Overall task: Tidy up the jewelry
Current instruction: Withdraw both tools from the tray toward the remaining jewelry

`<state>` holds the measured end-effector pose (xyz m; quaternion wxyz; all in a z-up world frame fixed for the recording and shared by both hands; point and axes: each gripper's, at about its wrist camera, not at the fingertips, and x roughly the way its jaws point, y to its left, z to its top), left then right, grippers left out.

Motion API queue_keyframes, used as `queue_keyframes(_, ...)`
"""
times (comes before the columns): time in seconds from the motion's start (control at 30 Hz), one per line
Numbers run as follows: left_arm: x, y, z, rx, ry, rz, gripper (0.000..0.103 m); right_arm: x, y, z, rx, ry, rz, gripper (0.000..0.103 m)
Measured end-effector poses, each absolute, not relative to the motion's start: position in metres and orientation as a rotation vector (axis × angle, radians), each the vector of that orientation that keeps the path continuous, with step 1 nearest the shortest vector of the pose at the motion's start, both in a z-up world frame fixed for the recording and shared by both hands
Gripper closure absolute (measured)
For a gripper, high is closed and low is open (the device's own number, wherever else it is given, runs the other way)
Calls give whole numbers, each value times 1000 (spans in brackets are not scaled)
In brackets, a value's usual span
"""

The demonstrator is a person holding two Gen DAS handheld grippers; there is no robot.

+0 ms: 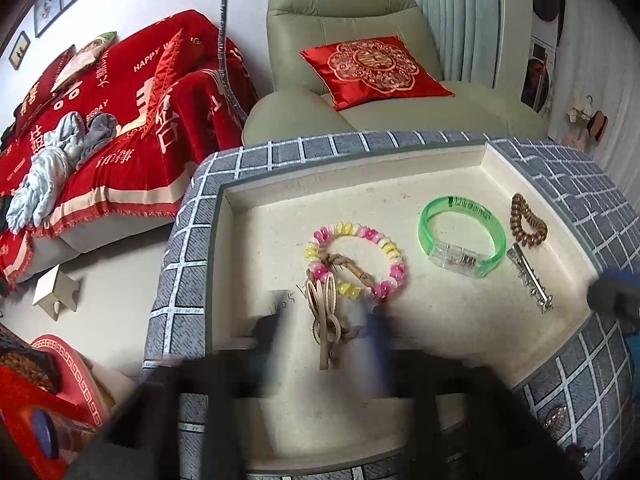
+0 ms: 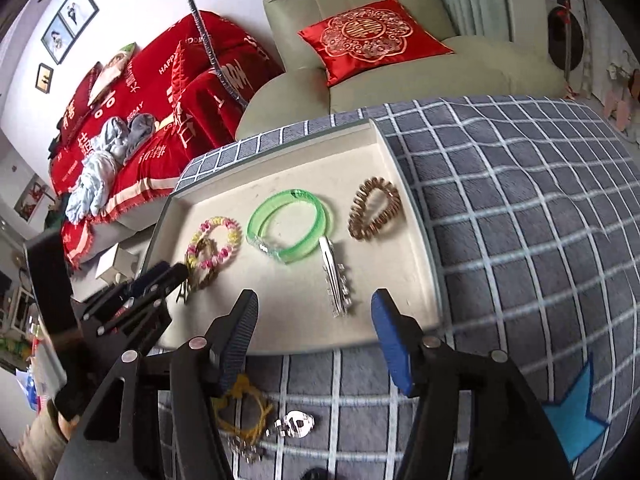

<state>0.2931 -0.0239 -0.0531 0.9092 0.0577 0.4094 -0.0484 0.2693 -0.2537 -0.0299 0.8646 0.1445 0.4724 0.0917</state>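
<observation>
A cream tray (image 1: 400, 184) (image 2: 288, 164) sits on a grey checked cloth. In it lie a pink-and-yellow bead bracelet (image 1: 356, 260) (image 2: 216, 244), a green bangle (image 1: 462, 240) (image 2: 290, 224), a brown coil hair tie (image 1: 526, 222) (image 2: 374, 208), a silver hair clip (image 1: 530, 278) (image 2: 336, 280) and a braided tan keyring (image 1: 328, 312). My left gripper (image 1: 326, 330) is blurred and open, its fingers either side of the keyring's lower end. My right gripper (image 2: 314, 336) is open and empty above the tray's near edge, near the clip.
On the cloth below the right gripper lie a yellow cord bracelet (image 2: 240, 408) and a small silver piece (image 2: 294, 424). A blue arrow mark (image 2: 572, 412) is on the cloth. Behind stand a green armchair (image 1: 360, 40) with a red cushion and a red-covered sofa (image 1: 120, 120).
</observation>
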Motion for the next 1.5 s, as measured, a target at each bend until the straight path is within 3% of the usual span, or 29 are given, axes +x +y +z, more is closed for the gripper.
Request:
queue_keyframes(0.03, 290, -23, -48, 108, 814, -90, 2, 265, -255, -30, 306, 992, 192, 40)
queue_keyframes(0.33, 281, -23, -35, 112, 793, -101, 1, 248, -253, -29, 285, 1001, 181, 40)
queue_keyframes(0.4, 276, -23, -33, 114, 782, -105, 0, 244, -250, -27, 268, 997, 180, 34)
queue_keyframes(0.43, 272, -22, -30, 115, 768, -100, 0, 241, -248, -25, 260, 992, 181, 25)
queue_keyframes(0.7, 256, -18, -19, 106, 752, -109, 0, 224, -244, -14, 239, 961, 187, 23)
queue_keyframes(0.8, 248, -18, -17, 109, 748, -114, 0, 218, -244, -10, 239, 941, 189, 11)
queue_keyframes(1.5, 195, -17, -14, 105, 790, -151, 0, 182, -235, 7, 204, 901, 167, 11)
